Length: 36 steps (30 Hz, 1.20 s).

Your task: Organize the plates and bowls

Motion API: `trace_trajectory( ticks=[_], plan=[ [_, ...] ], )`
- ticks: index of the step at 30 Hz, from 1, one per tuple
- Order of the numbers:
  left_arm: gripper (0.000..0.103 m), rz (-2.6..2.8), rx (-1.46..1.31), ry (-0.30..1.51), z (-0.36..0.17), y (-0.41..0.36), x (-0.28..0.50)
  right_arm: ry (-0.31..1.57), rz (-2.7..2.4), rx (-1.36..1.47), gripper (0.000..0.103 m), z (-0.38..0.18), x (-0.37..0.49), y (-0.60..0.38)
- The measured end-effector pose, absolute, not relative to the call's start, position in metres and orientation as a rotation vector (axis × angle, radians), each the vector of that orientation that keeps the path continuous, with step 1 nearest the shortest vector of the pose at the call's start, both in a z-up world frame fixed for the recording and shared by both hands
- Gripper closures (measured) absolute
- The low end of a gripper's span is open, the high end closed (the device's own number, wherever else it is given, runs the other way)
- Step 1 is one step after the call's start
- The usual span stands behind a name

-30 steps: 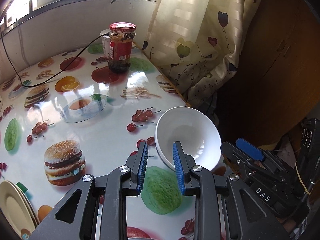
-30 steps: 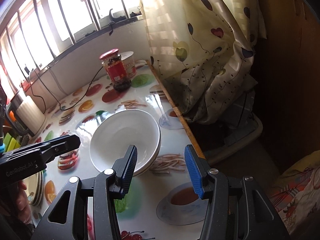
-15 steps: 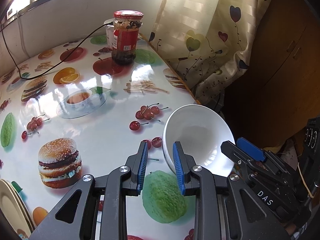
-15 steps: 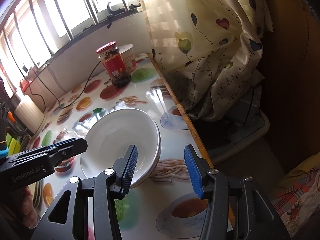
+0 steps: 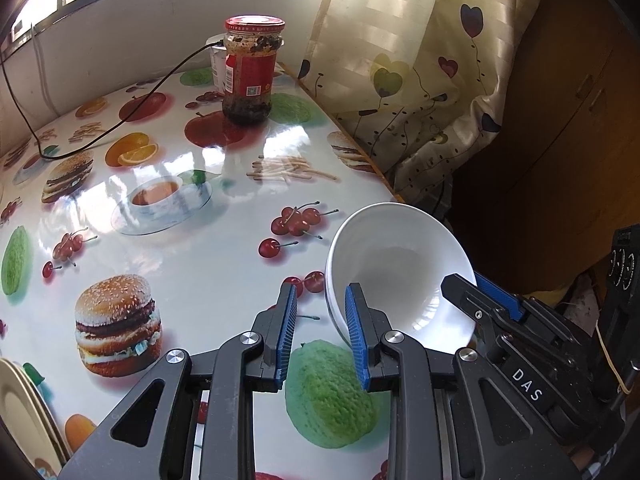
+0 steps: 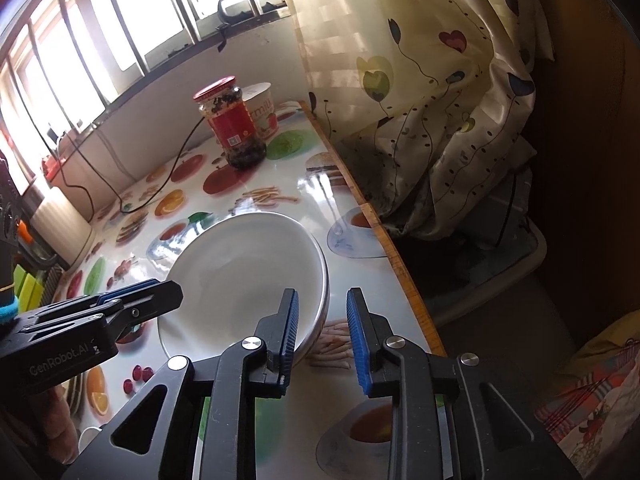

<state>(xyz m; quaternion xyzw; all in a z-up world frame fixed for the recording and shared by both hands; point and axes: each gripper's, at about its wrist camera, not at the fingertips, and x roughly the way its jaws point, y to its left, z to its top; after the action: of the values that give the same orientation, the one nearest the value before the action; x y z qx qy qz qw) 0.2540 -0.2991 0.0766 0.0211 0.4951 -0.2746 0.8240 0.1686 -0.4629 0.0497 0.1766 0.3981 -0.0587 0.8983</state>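
Note:
A stack of two nested white bowls (image 5: 396, 268) stands tilted on the fruit-print table, near its right edge; it also shows in the right wrist view (image 6: 244, 276). My left gripper (image 5: 320, 332) is open, and its right finger is at the bowl's near-left rim. My right gripper (image 6: 320, 328) is open; its left finger reaches inside the bowl at the rim, and its right finger is outside. The right gripper's fingers (image 5: 480, 300) show over the bowl's right side in the left wrist view. Cream plates (image 5: 24, 412) are stacked at the lower left.
A red-lidded jar (image 5: 250, 68) and a white cup (image 6: 262, 112) stand at the table's far end, with a black cable (image 5: 100, 136) running across. The table's right edge (image 6: 384, 240) drops off beside a patterned curtain (image 6: 420, 100).
The bowls have tipped up more, leaning toward the right. Both grippers have come closer to the bowls, and the right gripper's left finger now reaches over the rim.

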Motion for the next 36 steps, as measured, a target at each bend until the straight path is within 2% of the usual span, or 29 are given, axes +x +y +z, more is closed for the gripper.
trace_trajectory(
  ticks=[6, 15, 36],
  plan=[
    [0.084, -0.586, 0.061, 1.042, 0.0765, -0.3037, 0.2529, 0.818, -0.11, 0.365, 0.087, 0.0504, 0.1699, -0.461],
    [0.092, -0.589, 0.067, 1.039, 0.0756, -0.3083, 0.2513, 0.816, -0.116, 0.356, 0.088, 0.0513, 0.1712, -0.4592],
    [0.093, -0.577, 0.082, 1.022, 0.0758, -0.3087, 0.25, 0.817, -0.111, 0.355, 0.088, 0.0516, 0.1716, -0.4592]
  ],
)
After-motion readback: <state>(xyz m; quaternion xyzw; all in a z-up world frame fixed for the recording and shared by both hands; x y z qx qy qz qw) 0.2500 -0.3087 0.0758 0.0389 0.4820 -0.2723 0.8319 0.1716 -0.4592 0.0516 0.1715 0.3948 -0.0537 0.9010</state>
